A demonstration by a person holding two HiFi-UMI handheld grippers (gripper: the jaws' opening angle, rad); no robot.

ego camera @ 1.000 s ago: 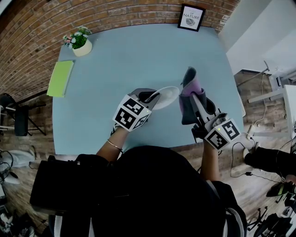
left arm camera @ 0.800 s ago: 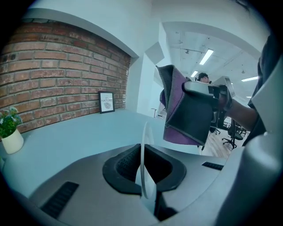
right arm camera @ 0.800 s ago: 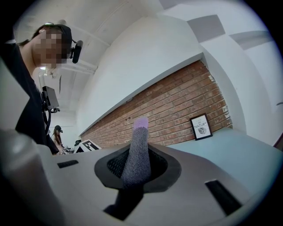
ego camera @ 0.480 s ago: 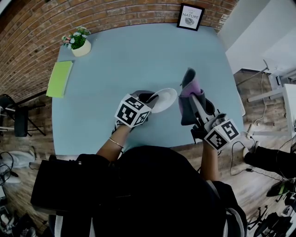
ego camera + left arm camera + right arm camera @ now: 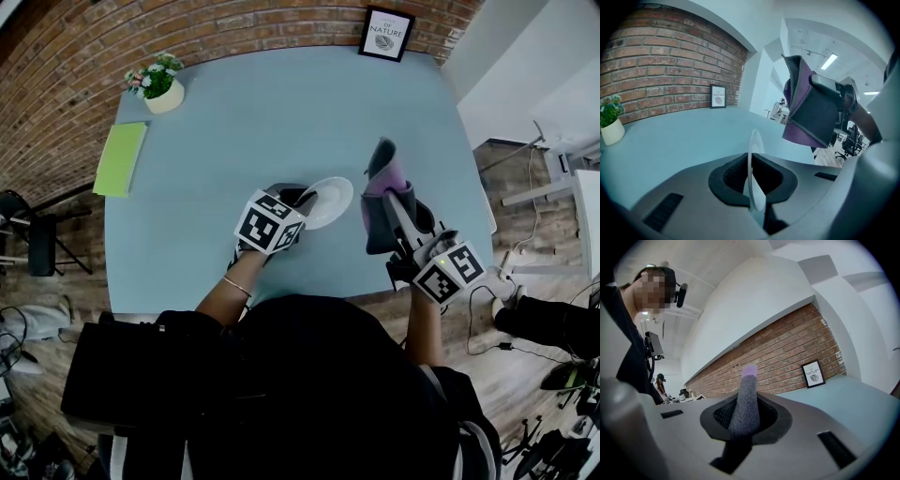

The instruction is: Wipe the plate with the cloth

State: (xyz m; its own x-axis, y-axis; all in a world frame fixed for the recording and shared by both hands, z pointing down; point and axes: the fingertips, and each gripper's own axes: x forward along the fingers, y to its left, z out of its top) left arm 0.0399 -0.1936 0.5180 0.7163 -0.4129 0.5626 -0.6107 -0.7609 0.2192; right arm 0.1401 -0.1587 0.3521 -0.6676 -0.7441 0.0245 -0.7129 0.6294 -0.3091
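plate: centre of the frame, tilted over the blue table; its rim is clamped in my left gripper, jaws nearly closed on it
cloth: just right of the plate, not touching it; a grey and purple fold pinched upright in my right gripper, jaws tight on it
progress: i judge both pickups done; no cloth-to-plate contact yet, so all the wiping is left
surroundings: plant pot and green pad upper left
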